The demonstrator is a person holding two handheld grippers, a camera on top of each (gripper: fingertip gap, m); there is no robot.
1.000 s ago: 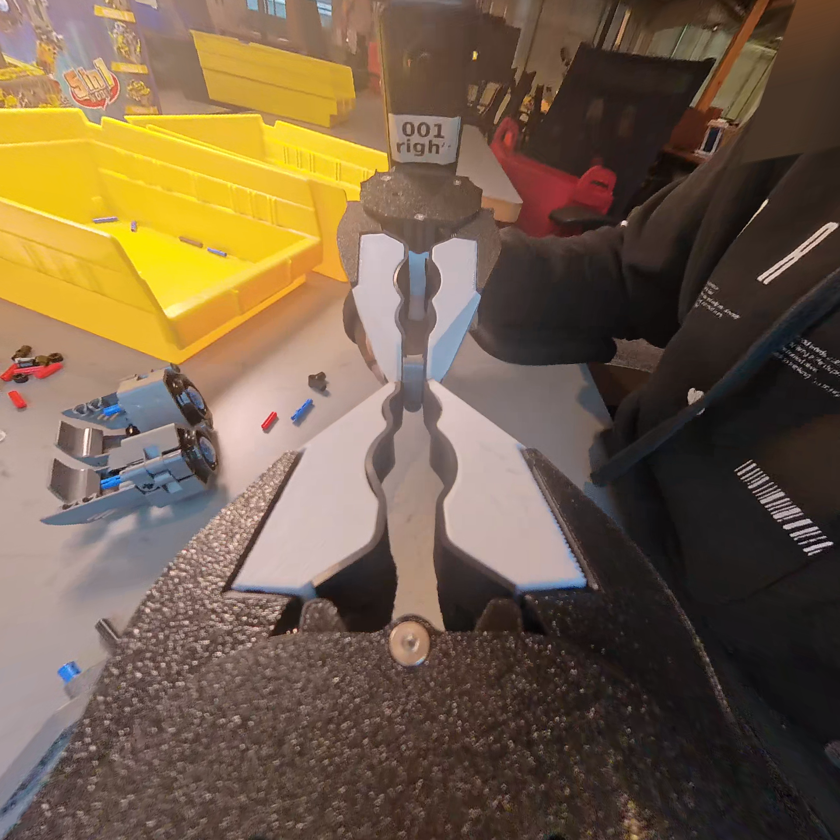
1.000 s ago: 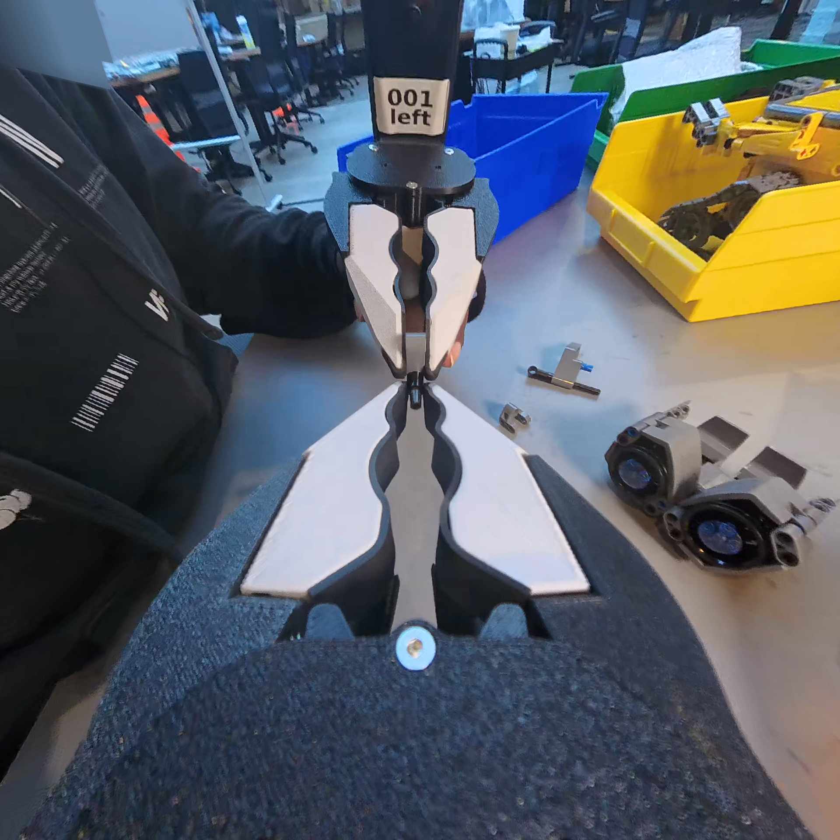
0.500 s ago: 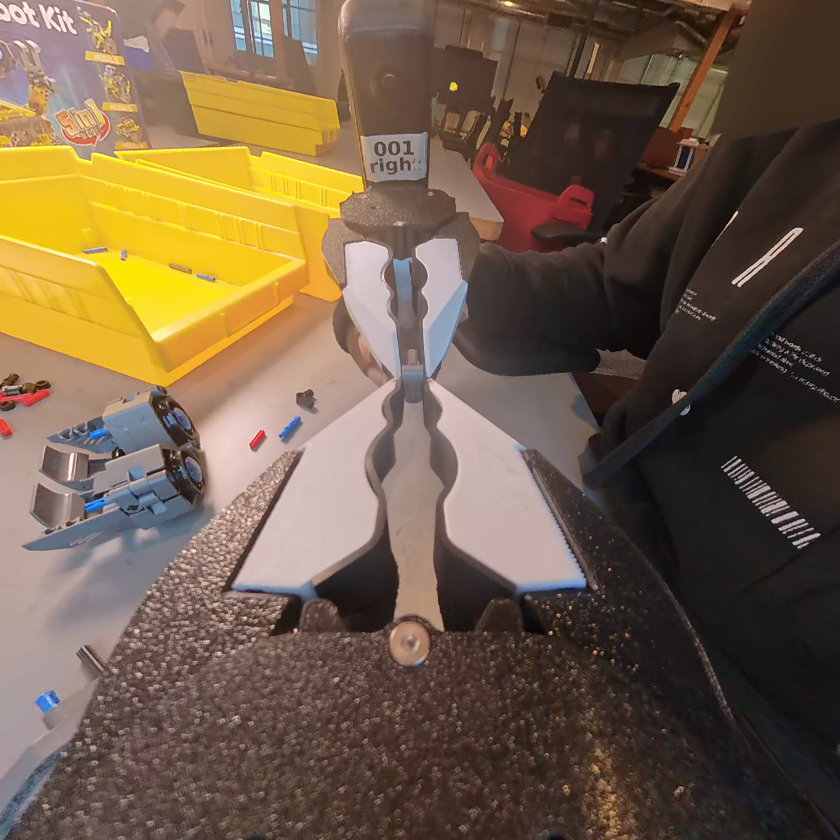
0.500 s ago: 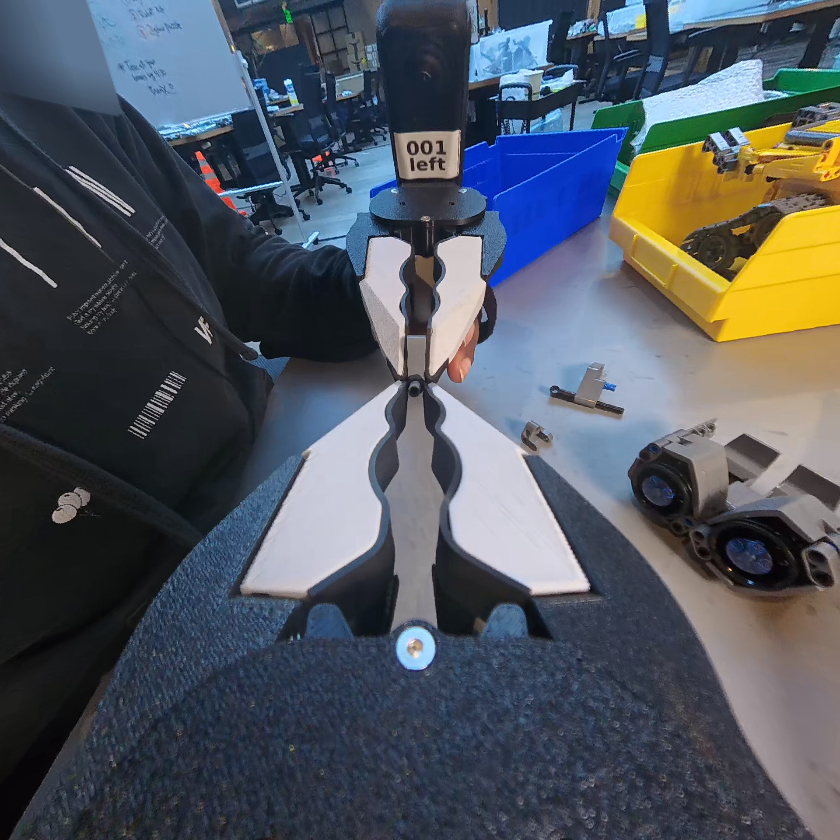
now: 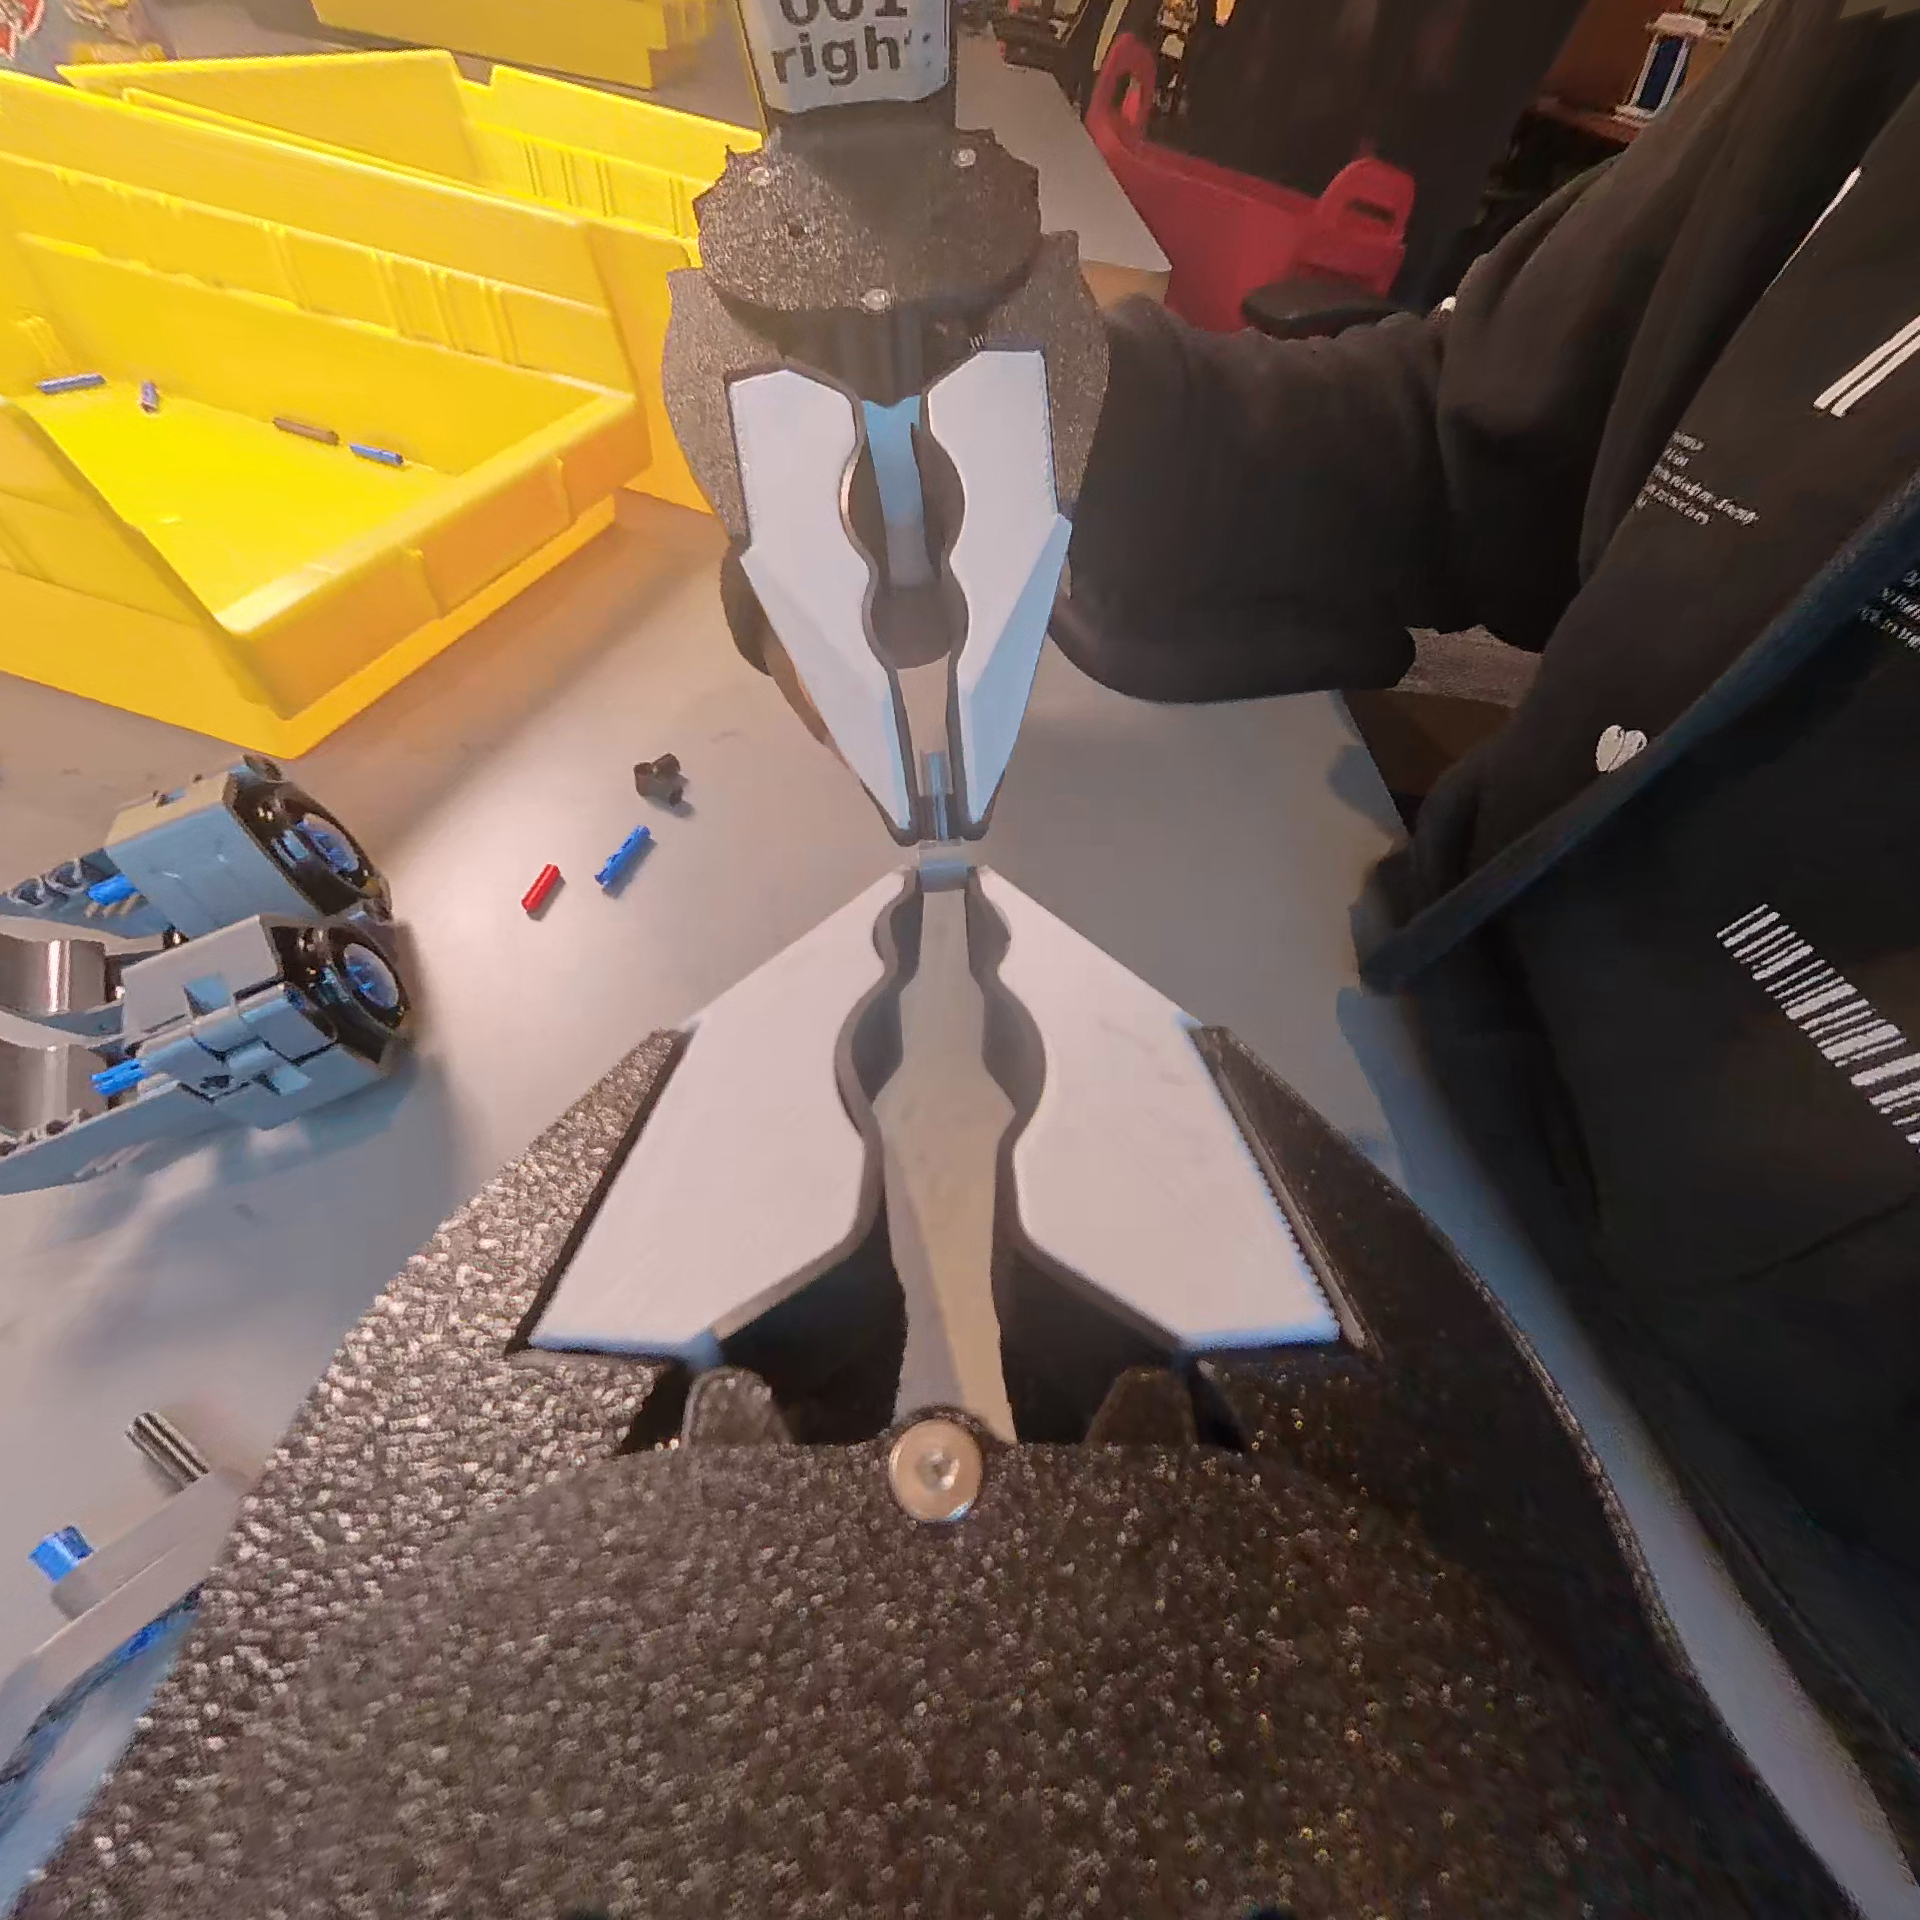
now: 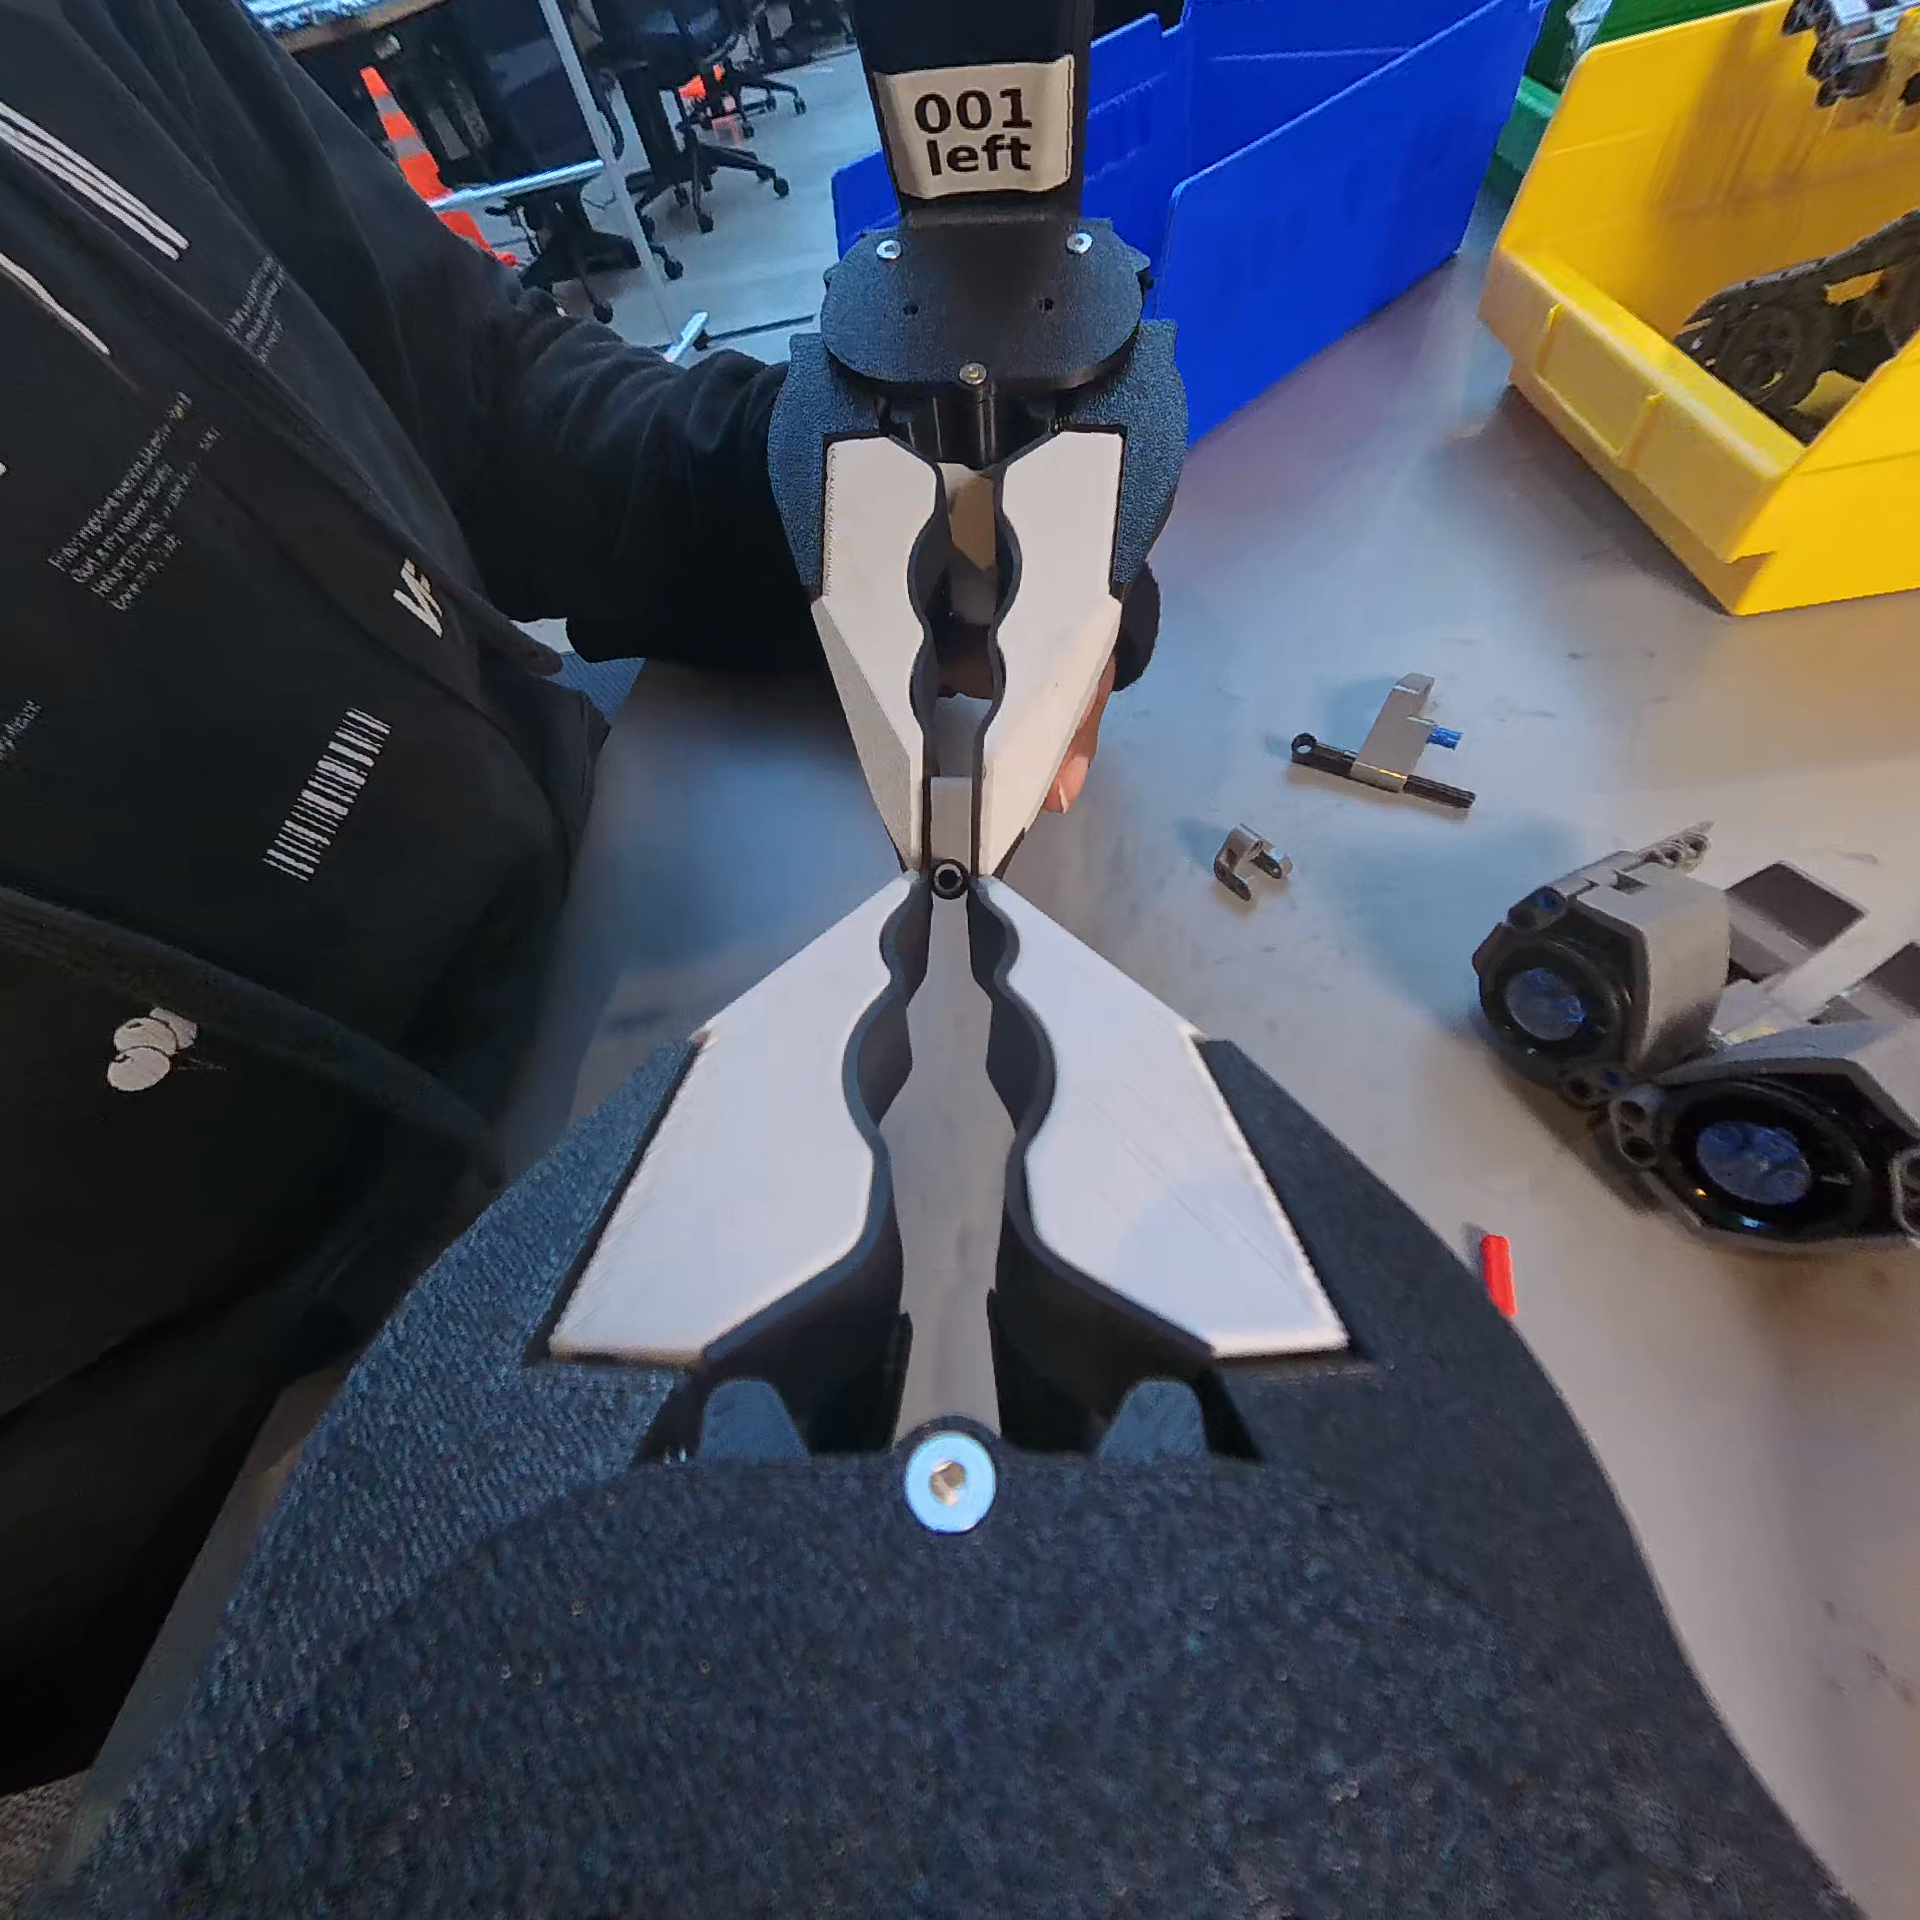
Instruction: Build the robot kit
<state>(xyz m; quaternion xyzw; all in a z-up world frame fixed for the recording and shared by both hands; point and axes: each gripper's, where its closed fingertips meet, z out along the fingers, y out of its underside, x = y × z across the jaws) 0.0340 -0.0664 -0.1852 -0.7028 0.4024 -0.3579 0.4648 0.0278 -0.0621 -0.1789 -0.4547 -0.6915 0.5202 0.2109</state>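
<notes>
My two grippers face each other tip to tip above the grey table. My left gripper is shut on a small light grey brick piece, which also shows in the right wrist view. My right gripper is shut on a small black pin, seen end-on. In the left wrist view the pin sticks out of the right gripper's tips and meets the grey piece. A person in black sleeves holds both grippers.
A grey twin-lens brick assembly lies on the table, also in the right wrist view. Nearby lie a red pin, blue pin, black connector, a grey piece on a black axle and a grey connector. Yellow bins and a blue bin stand behind. The tips of both grippers are at nearly the same place.
The two grippers have drawn closer and tilted down towards the table. Each looms larger in the other's view, and the pin and grey piece stay held tip to tip.
</notes>
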